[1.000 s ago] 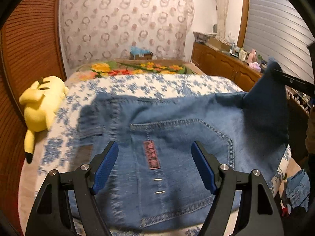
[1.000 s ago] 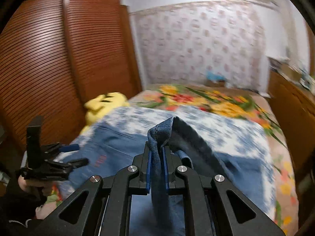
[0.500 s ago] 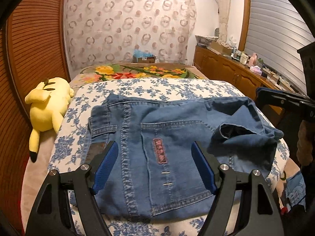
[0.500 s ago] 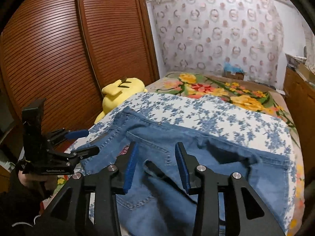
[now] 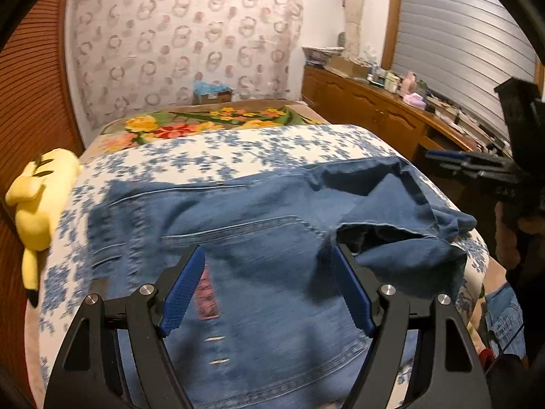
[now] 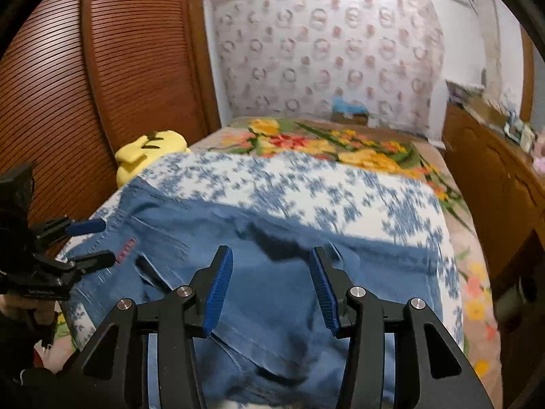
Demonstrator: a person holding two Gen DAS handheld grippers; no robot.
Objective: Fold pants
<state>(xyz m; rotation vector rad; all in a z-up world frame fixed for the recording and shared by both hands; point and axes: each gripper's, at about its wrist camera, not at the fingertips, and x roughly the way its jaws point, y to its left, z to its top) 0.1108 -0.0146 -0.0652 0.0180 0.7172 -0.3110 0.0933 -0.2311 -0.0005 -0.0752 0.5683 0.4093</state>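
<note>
Released since a second ago, pants lie crosswise below both spread, empty tools; rumpled fold nearer right hand-held gripper than left hand-held gripper.

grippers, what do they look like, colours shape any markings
Both look alike. The left gripper and the right gripper have matte black angular frames with triangular cut-outs and round silver bolt heads at the joints. Each finger carries a flat blue ribbed pad. Seen from the right wrist, the left gripper's black body shows small pale lettering, too blurred to read. No cables show.
</note>
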